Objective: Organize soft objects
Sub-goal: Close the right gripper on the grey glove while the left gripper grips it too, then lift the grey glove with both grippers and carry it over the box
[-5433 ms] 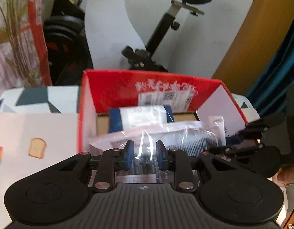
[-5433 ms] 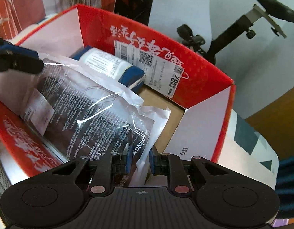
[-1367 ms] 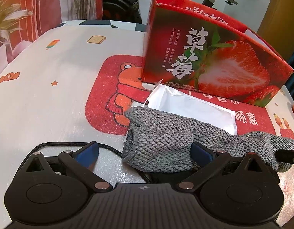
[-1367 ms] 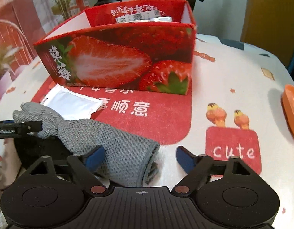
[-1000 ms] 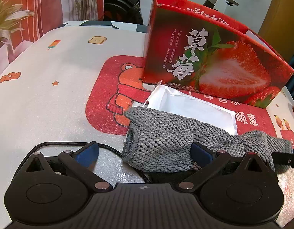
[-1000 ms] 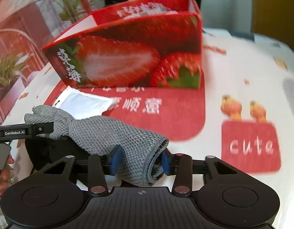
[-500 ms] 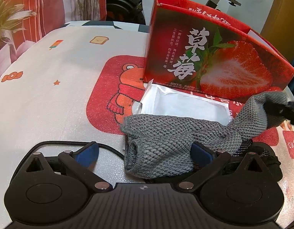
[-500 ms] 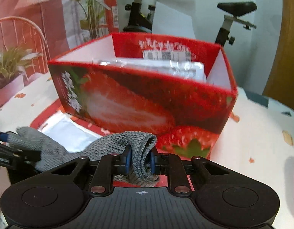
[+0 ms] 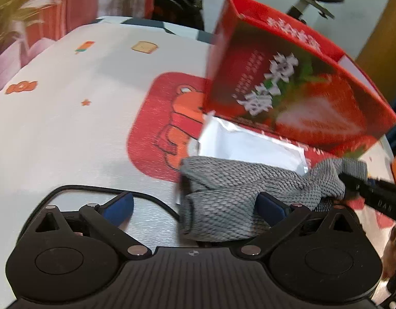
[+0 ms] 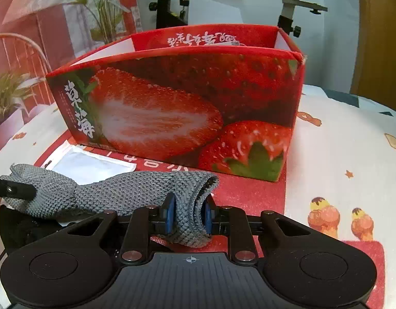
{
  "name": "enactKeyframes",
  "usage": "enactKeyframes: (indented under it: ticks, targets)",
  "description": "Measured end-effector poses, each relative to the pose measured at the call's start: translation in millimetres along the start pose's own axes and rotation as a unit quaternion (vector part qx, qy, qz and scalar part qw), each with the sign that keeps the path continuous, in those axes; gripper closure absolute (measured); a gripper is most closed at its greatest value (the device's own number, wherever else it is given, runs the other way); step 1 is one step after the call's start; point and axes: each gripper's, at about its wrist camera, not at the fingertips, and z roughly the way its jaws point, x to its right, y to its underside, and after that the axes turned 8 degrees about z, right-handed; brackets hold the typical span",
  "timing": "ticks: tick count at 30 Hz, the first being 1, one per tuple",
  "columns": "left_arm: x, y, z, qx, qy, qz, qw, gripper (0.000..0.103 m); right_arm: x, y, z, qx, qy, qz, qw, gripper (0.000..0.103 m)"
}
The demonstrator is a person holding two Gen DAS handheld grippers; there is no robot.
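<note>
While right tool [image 10: 187, 216] pinches grey knit cloth [image 10: 115, 193], left tool [image 9: 195, 206] spread wide, low over table [image 9: 69, 118].

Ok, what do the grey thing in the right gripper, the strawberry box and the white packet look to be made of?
Grey cloth: coarse knitted fabric, matte; the looped weave shows and it bunches between the right gripper pads.
Strawberry box: probably printed cardboard with a slight sheen; thin straight walls, folded corners.
White packet: likely soft plastic film or foil, smooth and faintly glossy, with a crimped edge; contents cannot be seen.
</note>
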Motion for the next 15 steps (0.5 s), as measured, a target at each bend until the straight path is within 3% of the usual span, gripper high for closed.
enactKeyframes:
  ticks: [3,9,12,15]
  targets:
    - [-8,0,-7,0.006,-0.004,-0.020,0.9998,0.015,1,5,-1,0.011,-0.001,0.007,1.000,0.082]
    - [-4,-15,-26,0.033,-0.026,0.018,0.9989,0.020,4,5,-3,0.012,-0.010,0.008,1.000,0.082]
    - [2,-21,-26,0.028,-0.019,0.030,0.9990,0.032,8,8,-4,0.017,-0.016,0.015,1.000,0.082]
    - [9,-19,-22,0.016,0.004,0.030,0.9994,0.033,9,9,-5,0.020,-0.020,0.020,0.999,0.082]
